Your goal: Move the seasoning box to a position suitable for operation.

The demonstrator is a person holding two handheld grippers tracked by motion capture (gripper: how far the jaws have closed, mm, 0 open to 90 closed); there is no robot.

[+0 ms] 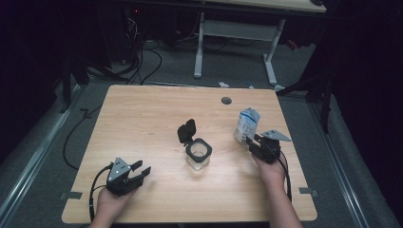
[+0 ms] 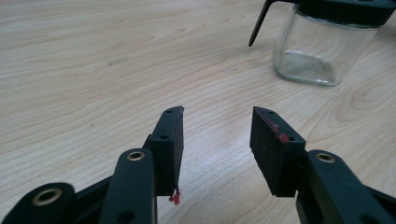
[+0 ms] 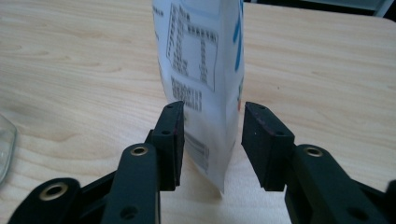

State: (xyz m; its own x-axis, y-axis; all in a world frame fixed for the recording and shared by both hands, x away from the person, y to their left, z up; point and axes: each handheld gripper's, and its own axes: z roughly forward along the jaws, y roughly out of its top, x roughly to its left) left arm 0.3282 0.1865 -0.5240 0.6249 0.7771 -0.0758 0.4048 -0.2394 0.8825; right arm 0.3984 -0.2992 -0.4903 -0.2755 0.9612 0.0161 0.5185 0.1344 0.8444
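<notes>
black jaws of the right gripper [image 3: 211, 140] stand apart on either side of the white pouch [image 3: 205, 70], which rises upright between them on the table [image 3: 70, 70]. a sliver of gap shows at each pad, so the pouch looks released, not squeezed. in the high view the pouch [image 1: 247, 124] stands near the table's right edge with the right gripper [image 1: 253, 140] just at its base, the person's right hand [image 1: 272, 170] behind it.

left of the pouch, mid-table, sits the glass jar [image 1: 198, 155] with its black flip lid [image 1: 187, 130] hinged open and tilted back. the left gripper [image 1: 141, 170] rests low near the front left of the table [image 1: 142, 109], jaws spread and holding nothing, pointed toward the jar [image 2: 322, 46], well apart from it.

risk, as i judge it: the pouch is light and narrow at the foot, so a pad brushing it during a pull back could topple it, perhaps toward the table edge. if the jaws shut again off centre, the thin film could crumple or slip. the jar's raised lid could also be knocked if the pouch is swung over carelessly.
</notes>
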